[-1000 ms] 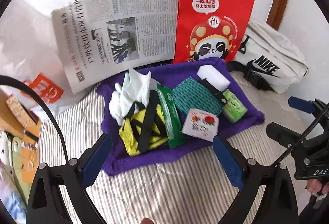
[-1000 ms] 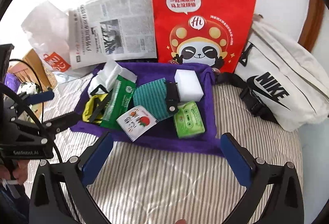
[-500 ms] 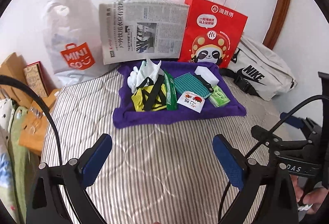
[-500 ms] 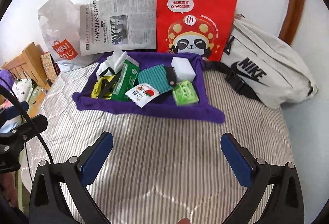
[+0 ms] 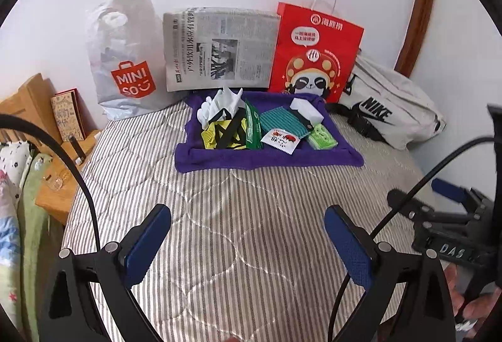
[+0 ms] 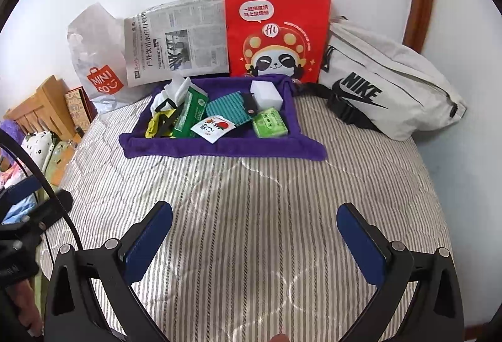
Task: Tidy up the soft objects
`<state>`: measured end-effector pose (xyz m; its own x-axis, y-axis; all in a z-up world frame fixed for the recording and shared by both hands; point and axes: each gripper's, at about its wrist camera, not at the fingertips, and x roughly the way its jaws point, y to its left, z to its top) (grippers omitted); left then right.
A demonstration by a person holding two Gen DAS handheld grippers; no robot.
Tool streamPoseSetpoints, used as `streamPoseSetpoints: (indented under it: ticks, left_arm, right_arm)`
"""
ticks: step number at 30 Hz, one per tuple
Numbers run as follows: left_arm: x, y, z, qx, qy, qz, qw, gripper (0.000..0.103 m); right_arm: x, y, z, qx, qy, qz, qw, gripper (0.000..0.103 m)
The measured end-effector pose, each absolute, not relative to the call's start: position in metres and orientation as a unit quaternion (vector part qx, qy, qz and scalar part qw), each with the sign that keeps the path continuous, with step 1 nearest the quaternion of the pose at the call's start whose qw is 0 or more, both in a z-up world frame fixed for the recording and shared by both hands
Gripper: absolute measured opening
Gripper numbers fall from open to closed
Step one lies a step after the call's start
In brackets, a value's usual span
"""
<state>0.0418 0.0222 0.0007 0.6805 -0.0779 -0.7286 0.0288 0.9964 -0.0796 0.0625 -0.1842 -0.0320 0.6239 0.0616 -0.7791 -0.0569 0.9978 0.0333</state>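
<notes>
Soft stuff sits piled on the purple towel at the far end of the bed, its edges rolled up like a tray. On it, left to right: white gloves, yellow pouch with black straps, green packet, teal striped cloth, small red-and-white packet, white sponge block, light green packet. Behind it against the wall: Miniso bag, newspaper, red paper bag, white Nike bag off to the right.

Can't tell from this alone whether the pile is sorted as wanted or waiting to go into the bags; fits either.

Key geometry: the towel lies straight ahead of both my tongs, well apart, with bare striped cover between. Its long axis runs left-right across my view. It's about centred for the right tongs, slightly right of centre for the left tongs. Gloves and yellow pouch are on the left arm's side, sponge and light green packet on the right's.

Both tongs spread wide, holding nothing.
</notes>
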Motion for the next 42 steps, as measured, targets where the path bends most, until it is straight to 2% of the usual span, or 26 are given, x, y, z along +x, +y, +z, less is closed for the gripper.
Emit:
streamPoseSetpoints:
  ticks: [8,42]
  left_arm:
    - [0.03,0.018,0.001,0.003,0.393,-0.001,0.92,0.099]
    - [0.028,0.012,-0.004,0.016,0.404,-0.005,0.915,0.099]
  right_arm:
    - [0.052,-0.184,-0.034,-0.002,0.432,0.03,0.901,0.103]
    - [0.038,-0.201,-0.029,0.001,0.424,0.006,0.906,0.103]
